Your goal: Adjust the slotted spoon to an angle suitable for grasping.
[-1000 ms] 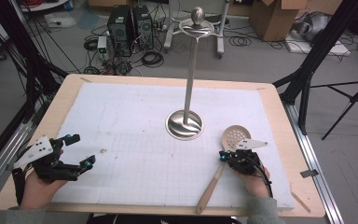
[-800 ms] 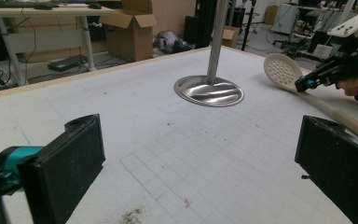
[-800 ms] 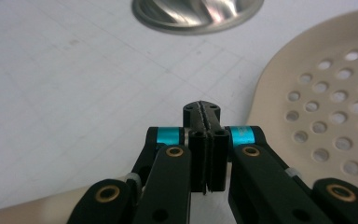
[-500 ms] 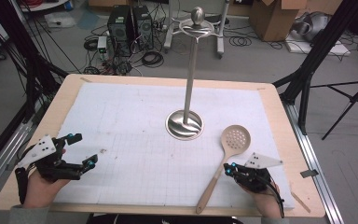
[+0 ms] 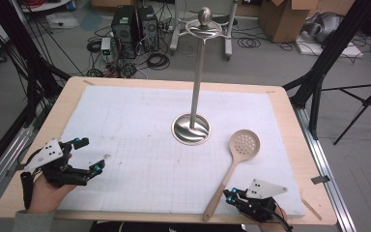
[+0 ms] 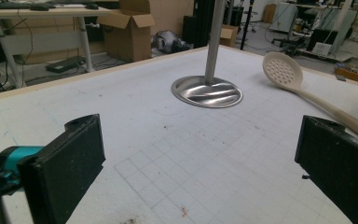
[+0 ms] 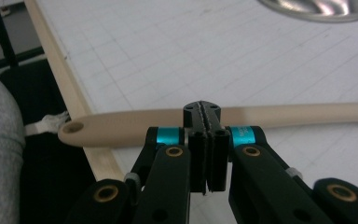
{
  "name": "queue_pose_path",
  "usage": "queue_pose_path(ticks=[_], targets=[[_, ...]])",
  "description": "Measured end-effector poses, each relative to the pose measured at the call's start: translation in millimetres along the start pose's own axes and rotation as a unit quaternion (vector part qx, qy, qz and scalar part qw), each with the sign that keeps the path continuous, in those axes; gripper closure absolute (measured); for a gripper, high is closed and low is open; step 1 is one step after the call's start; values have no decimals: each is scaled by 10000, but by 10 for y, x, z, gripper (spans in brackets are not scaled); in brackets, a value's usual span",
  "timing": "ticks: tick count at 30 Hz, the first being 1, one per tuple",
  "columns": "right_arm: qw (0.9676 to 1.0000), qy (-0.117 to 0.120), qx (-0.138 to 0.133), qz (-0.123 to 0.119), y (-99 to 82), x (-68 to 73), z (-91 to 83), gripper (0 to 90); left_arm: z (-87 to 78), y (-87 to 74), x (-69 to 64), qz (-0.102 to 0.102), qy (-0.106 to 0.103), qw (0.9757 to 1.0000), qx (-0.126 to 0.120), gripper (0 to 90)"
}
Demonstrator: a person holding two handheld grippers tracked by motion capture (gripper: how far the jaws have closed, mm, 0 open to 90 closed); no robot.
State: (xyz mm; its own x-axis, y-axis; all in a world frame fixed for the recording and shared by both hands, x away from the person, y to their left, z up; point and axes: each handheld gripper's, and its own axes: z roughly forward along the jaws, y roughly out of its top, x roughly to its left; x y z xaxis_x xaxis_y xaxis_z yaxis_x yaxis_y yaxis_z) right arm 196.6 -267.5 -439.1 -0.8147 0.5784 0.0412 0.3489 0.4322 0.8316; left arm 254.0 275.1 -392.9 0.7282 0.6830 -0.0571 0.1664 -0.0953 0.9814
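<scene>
— Across the white mat [image 5: 140, 130], what changed?
— Right gripper [image 5: 230, 195], jaws pressed together and empty, pulled back to lower right; the slotted spoon [image 5: 232, 166] lies released beside the stand [image 5: 192, 128].
— Left gripper [image 5: 88, 155]?
— Wide, empty, lower left.

Even, bright overhead light, glare on the steel base [image 5: 191, 129], soft focus throughout.

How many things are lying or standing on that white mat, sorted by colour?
Beige: 1, the slotted spoon
Silver: 1, the metal stand
Total: 2
</scene>
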Motion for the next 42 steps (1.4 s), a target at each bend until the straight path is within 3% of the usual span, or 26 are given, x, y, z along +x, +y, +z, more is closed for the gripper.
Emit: queue_pose_path(ticks=[6, 19, 27, 42], targets=[[9996, 126, 252, 0, -52, -11, 110, 899, 29, -6, -14, 41, -10, 10000, 75, 17], [9995, 144, 264, -47, 81, 5, 316, 898, 14, -12, -31, 45, 20, 9999, 108, 18], [9992, -58, 332, -236, 266, 30, 559, 898, -36, -17, -40, 44, 54, 9999, 97, 17], [9990, -174, 370, -184, 498, -66, 889, 898, -112, -42, -38, 41, 154, 9998, 121, 17]])
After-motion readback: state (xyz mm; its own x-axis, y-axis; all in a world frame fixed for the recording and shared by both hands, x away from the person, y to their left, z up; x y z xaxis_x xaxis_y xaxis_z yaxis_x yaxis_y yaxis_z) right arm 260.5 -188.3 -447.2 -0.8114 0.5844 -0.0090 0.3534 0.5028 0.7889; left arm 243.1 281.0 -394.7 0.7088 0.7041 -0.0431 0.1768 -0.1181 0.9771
